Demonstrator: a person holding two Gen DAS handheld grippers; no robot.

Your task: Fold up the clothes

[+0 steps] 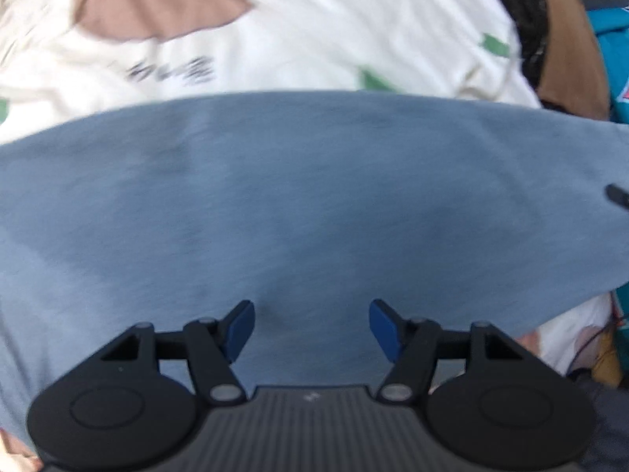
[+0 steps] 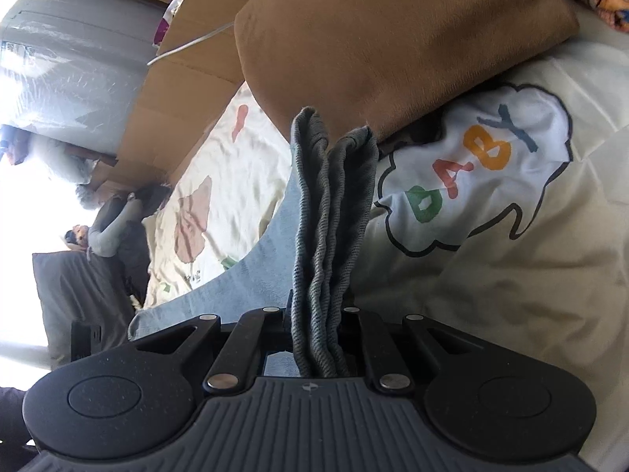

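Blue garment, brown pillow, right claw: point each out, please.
blue garment (image 1: 298,196), left wrist view, middle of flat fabric.
brown pillow (image 2: 393,35), right wrist view, its broad face.
right claw (image 2: 314,314), right wrist view, between its tips.

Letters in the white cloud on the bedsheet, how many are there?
4. On the white cloud in the right wrist view: green D lowest, red A next, orange B above, blue-grey Y on top. None look hidden.

Cardboard boxes (image 2: 188,78) stand beside a bright window (image 2: 19,196).
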